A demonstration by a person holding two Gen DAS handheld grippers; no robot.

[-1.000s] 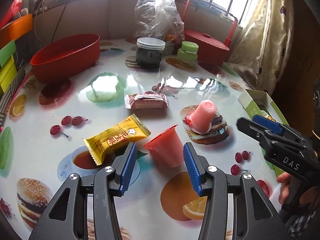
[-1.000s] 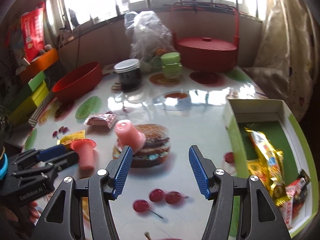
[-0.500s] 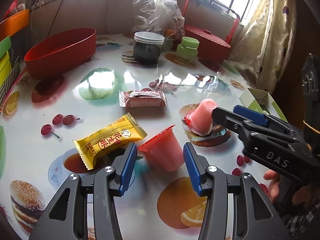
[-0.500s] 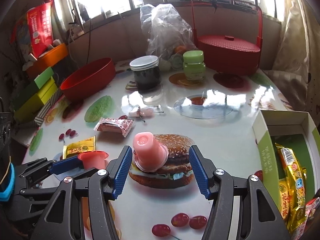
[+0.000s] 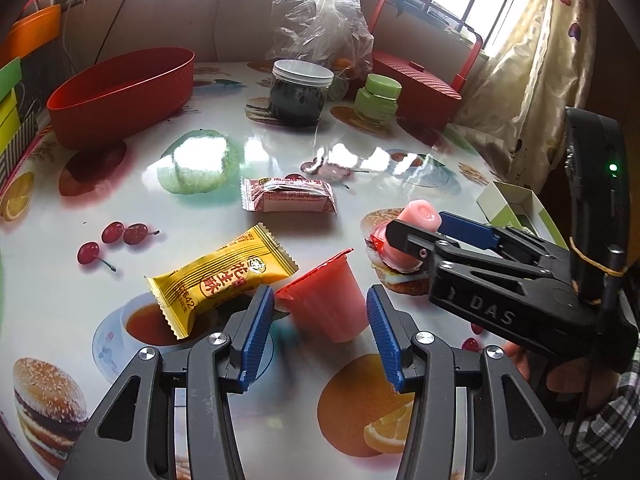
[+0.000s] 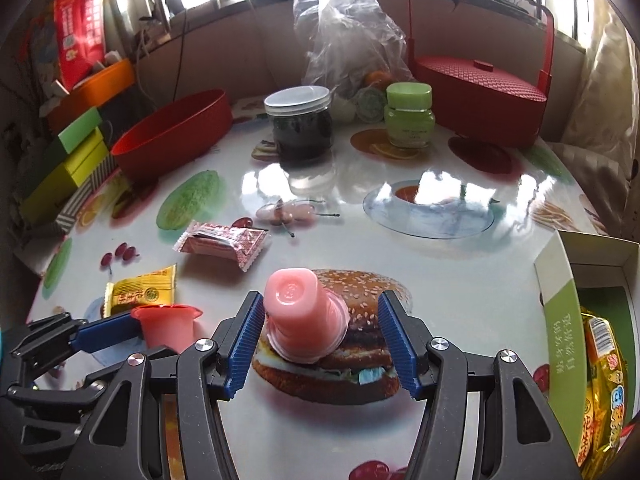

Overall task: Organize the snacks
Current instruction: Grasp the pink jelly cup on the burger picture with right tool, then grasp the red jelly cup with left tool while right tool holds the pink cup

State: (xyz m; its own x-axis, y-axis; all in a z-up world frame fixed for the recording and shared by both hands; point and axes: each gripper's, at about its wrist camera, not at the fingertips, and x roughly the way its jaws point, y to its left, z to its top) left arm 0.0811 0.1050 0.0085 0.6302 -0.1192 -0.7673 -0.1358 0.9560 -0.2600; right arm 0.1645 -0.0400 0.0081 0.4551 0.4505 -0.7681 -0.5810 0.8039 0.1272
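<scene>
A red jelly cup [image 5: 324, 300] lies tilted on the table between the open fingers of my left gripper [image 5: 320, 320]; it also shows in the right wrist view [image 6: 168, 326]. A pink jelly cup [image 6: 306, 316] rests upside down on the printed burger, between the open fingers of my right gripper [image 6: 322, 338]; it also shows in the left wrist view [image 5: 404, 236]. A yellow snack packet [image 5: 222, 278] and a pink-red snack packet [image 5: 288, 196] lie further left. The green-and-white box [image 6: 560, 320] at right holds several snack packets.
A red oval tub [image 5: 120, 92] stands at the back left. A dark jar [image 5: 298, 94], a green jar [image 5: 378, 98], a clear plastic bag [image 5: 320, 20] and a red lidded basket [image 5: 416, 88] stand at the back. Coloured boxes [image 6: 68, 168] sit off the left edge.
My right gripper has moved forward until its open fingers flank the pink cup. My left gripper has edged forward around the red cup.
</scene>
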